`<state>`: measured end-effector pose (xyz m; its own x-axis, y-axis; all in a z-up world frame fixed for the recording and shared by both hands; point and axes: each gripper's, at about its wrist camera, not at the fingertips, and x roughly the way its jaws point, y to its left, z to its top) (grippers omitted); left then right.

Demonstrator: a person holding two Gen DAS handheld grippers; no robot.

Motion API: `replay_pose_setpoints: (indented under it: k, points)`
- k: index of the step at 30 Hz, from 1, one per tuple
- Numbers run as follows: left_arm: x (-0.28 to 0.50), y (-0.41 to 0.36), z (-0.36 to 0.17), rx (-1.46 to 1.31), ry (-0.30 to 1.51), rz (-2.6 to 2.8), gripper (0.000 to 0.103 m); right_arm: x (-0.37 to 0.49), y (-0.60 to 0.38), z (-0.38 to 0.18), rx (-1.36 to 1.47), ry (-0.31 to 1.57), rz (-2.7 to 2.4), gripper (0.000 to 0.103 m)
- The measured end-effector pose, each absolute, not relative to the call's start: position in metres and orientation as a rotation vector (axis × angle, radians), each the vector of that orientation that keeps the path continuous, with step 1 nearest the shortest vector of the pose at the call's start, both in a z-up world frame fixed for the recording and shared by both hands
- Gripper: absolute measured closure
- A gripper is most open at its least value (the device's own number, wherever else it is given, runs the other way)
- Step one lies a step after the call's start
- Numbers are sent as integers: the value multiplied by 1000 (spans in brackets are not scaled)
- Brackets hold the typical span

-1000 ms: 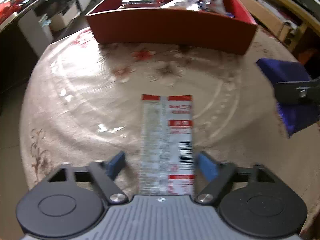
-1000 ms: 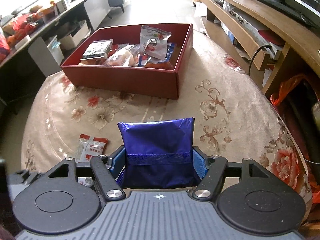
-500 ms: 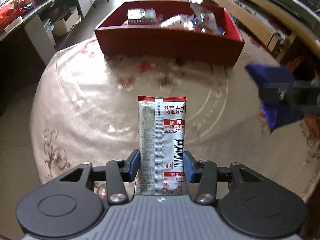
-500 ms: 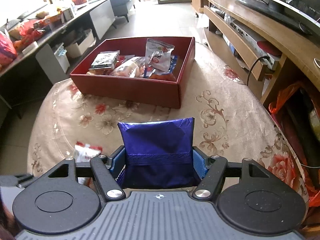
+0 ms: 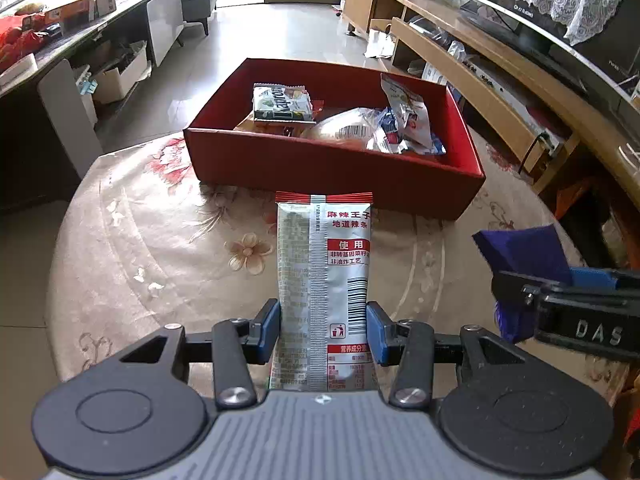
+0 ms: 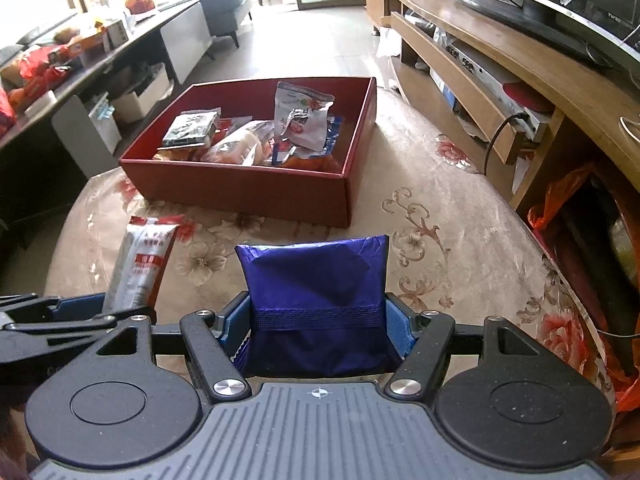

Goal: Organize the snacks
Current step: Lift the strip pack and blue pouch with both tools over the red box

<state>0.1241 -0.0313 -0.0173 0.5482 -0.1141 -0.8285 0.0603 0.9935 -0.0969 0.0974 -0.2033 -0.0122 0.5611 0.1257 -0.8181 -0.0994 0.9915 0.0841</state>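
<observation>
My left gripper [image 5: 322,332] is shut on a silver snack packet with red ends [image 5: 323,276] and holds it above the table, pointing at the red box [image 5: 332,172]. My right gripper [image 6: 318,330] is shut on a blue snack pouch [image 6: 316,276], also held above the table. The red box [image 6: 240,190] stands at the far side and holds several snack bags. The blue pouch also shows at the right of the left wrist view [image 5: 524,252]. The silver packet shows at the left of the right wrist view [image 6: 140,264].
The round table has a beige floral cloth [image 5: 160,240]. A wooden TV stand [image 6: 500,80] runs along the right. A dark counter with clutter [image 6: 80,64] is on the left. An orange bag [image 6: 560,204] hangs beside the table's right edge.
My left gripper closed on the silver packet and lifted it off the table. Both grippers rose, so the box interior shows more. The right gripper kept its hold on the blue pouch.
</observation>
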Motion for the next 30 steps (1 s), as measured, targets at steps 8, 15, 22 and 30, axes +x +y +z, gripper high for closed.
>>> replay_pose_setpoints:
  k: [8,15,22,30]
  points:
    - [131,-27,-7,-68,943,-112,58,99,-194,-7,9,944,117,29]
    - [144,-25,6,-76,904,-111,58,110,-191,3,30,903,104,29]
    - [167,-26,17,-77,869,-105,58,129,-189,16,57,853,102,29]
    - [193,-28,28,-99,837,-100,58,151,-192,22,77,820,91,29]
